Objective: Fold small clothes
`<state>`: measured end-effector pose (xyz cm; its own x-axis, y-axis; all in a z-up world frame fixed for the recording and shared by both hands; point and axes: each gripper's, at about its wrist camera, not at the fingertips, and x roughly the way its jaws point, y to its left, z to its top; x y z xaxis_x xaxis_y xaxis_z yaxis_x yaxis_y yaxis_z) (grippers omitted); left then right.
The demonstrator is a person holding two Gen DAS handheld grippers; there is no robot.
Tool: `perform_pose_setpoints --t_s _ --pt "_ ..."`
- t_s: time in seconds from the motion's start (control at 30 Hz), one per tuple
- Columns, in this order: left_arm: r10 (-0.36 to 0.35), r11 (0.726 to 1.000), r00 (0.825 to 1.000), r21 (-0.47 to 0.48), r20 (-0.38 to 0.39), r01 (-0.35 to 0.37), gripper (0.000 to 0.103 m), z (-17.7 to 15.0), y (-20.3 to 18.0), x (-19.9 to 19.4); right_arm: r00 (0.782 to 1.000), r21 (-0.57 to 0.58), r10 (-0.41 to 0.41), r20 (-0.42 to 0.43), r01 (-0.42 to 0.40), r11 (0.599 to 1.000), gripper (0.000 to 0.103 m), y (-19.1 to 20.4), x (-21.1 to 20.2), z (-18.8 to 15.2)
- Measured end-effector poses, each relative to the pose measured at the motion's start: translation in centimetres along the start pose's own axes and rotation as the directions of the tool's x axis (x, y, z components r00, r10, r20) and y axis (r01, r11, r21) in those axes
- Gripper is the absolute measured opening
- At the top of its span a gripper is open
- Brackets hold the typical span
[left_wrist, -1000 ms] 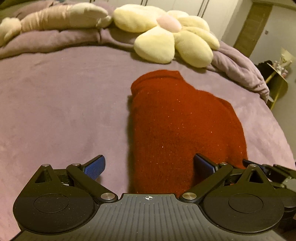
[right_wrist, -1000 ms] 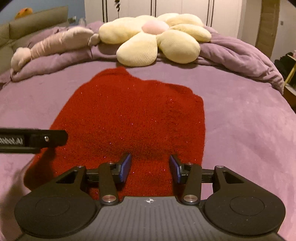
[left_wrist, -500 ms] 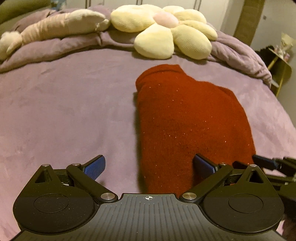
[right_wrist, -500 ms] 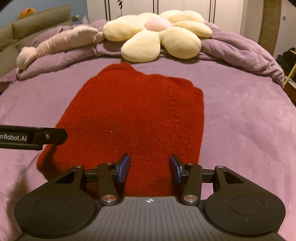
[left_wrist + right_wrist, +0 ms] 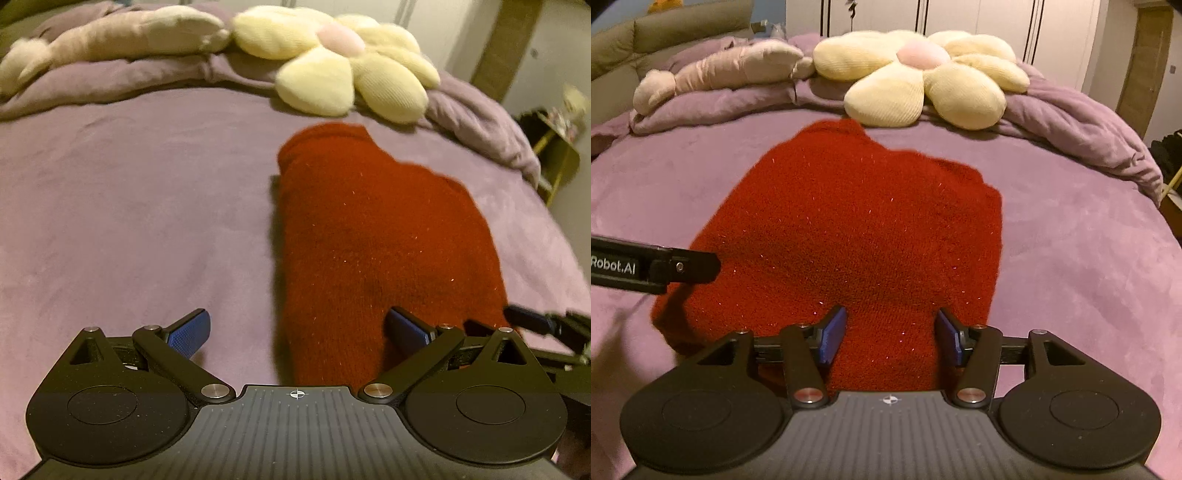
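Left wrist view takes in a broad purple bedspread filling most of the frame; at its far edge a bunched purple duvet carries a cream flower-shaped cushion and a long beige plush; on the flat spread, near the flower cushion, lies the red knitted garment, folded into a long slab running away from the camera; the left gripper hovers at its near end with its blue pads spread wide and nothing between them, one pad over the bare spread, the other over the knit. Right wrist view shows the same garment as a wide red patch on the bedspread; the right gripper sits over its near hem, pads moderately apart and clasping nothing; whether they touch the cloth cannot be told; the left gripper's black finger juts in over the garment's left edge.
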<state>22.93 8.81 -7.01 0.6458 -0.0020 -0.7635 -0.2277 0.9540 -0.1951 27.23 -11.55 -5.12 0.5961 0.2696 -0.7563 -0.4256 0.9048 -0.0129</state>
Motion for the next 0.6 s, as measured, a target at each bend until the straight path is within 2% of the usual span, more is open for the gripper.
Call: perform_pose_setpoints --t_s 0.1,0.23,0.27,0.37,0.5,0.6 --pt "0.047 0.999 0.998 -0.004 0.033 -0.046 0.103 -0.6 0.7 -1.4 1.0 0.088 0.003 0.012 -0.004 0.996 0.057 -0.6 -2.1 0.0" --pt "0.048 0.998 0.999 -0.039 0.016 -0.047 0.103 -1.2 1.6 -1.2 0.995 0.143 0.095 0.041 -0.1 0.985 0.056 0.3 -3.6 0.8" --pt "0.048 0.998 0.999 -0.052 0.012 -0.047 0.103 -1.2 1.8 -1.2 0.992 0.141 0.116 0.042 -0.121 0.983 0.052 0.9 -3.6 1.1" --pt "0.076 0.996 0.997 -0.056 0.007 -0.076 0.103 -1.2 2.3 -1.4 0.986 0.094 0.166 0.022 -0.167 0.981 0.038 3.4 -2.6 1.7" --pt "0.126 0.991 0.992 -0.042 0.012 -0.126 0.103 -2.1 3.2 -2.1 0.989 0.055 0.137 -0.046 -0.134 0.989 0.038 5.0 0.3 0.6" --pt "0.136 0.989 0.99 -0.057 0.029 -0.134 0.103 -2.9 3.6 -2.7 0.994 -0.036 0.096 -0.061 -0.098 0.995 0.038 6.3 1.0 0.3"
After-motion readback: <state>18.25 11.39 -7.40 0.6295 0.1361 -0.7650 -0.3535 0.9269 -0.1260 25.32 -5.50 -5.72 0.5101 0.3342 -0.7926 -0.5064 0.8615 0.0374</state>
